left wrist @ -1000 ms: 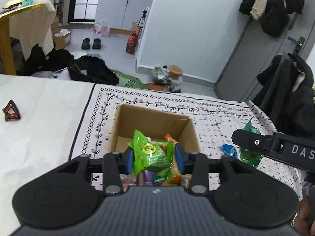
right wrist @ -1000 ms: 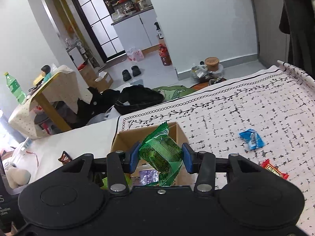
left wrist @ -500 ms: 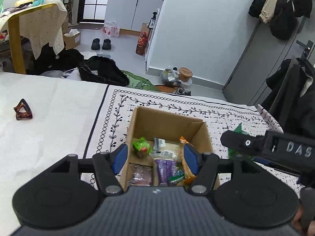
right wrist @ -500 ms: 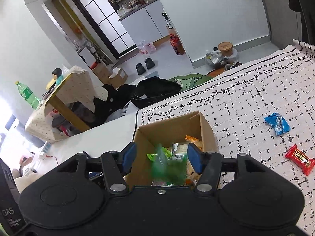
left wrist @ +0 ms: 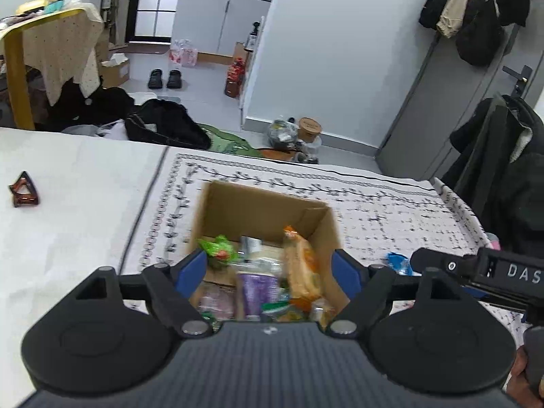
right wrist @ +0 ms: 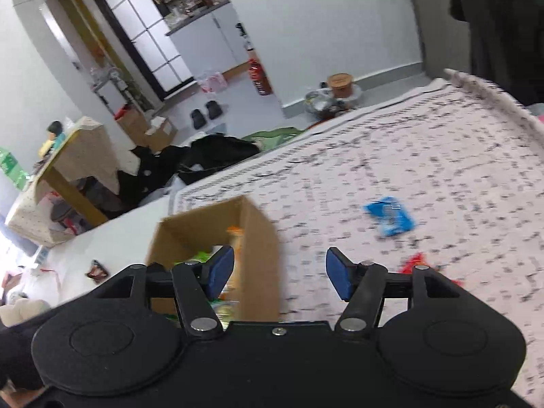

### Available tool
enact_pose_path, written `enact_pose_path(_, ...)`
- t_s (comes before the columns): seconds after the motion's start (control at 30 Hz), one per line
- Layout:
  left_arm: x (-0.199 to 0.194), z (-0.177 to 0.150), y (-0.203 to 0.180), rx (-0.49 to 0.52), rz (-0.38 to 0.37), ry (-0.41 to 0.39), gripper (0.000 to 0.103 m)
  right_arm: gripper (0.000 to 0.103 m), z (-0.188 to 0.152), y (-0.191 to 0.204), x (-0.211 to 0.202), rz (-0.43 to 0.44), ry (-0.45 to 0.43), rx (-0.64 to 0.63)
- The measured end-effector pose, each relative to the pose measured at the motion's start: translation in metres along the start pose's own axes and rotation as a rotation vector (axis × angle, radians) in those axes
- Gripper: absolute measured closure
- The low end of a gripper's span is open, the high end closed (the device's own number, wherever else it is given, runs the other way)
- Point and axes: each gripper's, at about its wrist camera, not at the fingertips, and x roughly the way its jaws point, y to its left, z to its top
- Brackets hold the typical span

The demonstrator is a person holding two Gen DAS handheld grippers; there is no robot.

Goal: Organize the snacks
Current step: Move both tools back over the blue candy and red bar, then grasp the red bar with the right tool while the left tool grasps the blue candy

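Left hand-held gripper (left wrist: 270,270) hangs spread and empty over the cardboard box (left wrist: 268,210), which sits on the patterned cloth of the surface (left wrist: 391,210). Inside the box lie a green packet (left wrist: 217,250), a purple packet (left wrist: 256,289) and an orange packet (left wrist: 301,265). A brown hair clip (left wrist: 23,190) lies well left of the box.

Right hand-held gripper (right wrist: 279,270), also spread and empty, hangs just right of the box (right wrist: 258,248). A blue packet (right wrist: 389,216) and a red packet (right wrist: 413,261) lie on the cloth to the box's right.
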Motion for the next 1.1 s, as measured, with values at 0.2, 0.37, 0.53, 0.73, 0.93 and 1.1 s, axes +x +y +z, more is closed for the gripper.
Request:
enact_pose_path(0.2, 0.007, -0.008, -0.033, 0.034, -0.067, 0.02, 0.022, 0.041, 0.006, -0.038, -0.003, -0.093, 0.015, -0.017)
enact_pose_path(0.37, 0.018, -0.01, -0.055, 0.085, -0.111, 0.043, 0.021, 0.042, 0.012, -0.06, 0.0, -0.135, 0.03, -0.022)
enact_pose_path(0.53, 0.029, -0.006, -0.067, 0.104, -0.134, 0.054, 0.021, 0.048, 0.013, -0.077, 0.011, -0.155, 0.053, -0.02)
enact_pose_path(0.73, 0.043, -0.004, -0.08, 0.098, -0.144, 0.051, 0.021, 0.051, 0.01, -0.088, 0.032, -0.135, 0.111, -0.037)
enact_pose_path(0.93, 0.059, 0.0, -0.094, 0.095, -0.137, 0.075, 0.024, 0.051, -0.002, -0.098, 0.061, -0.135, 0.174, -0.073)
enact_pose_path(1.1, 0.071, 0.003, -0.108, 0.121, -0.143, 0.082, 0.027, 0.052, -0.011, -0.106, 0.077, -0.122, 0.208, -0.089)
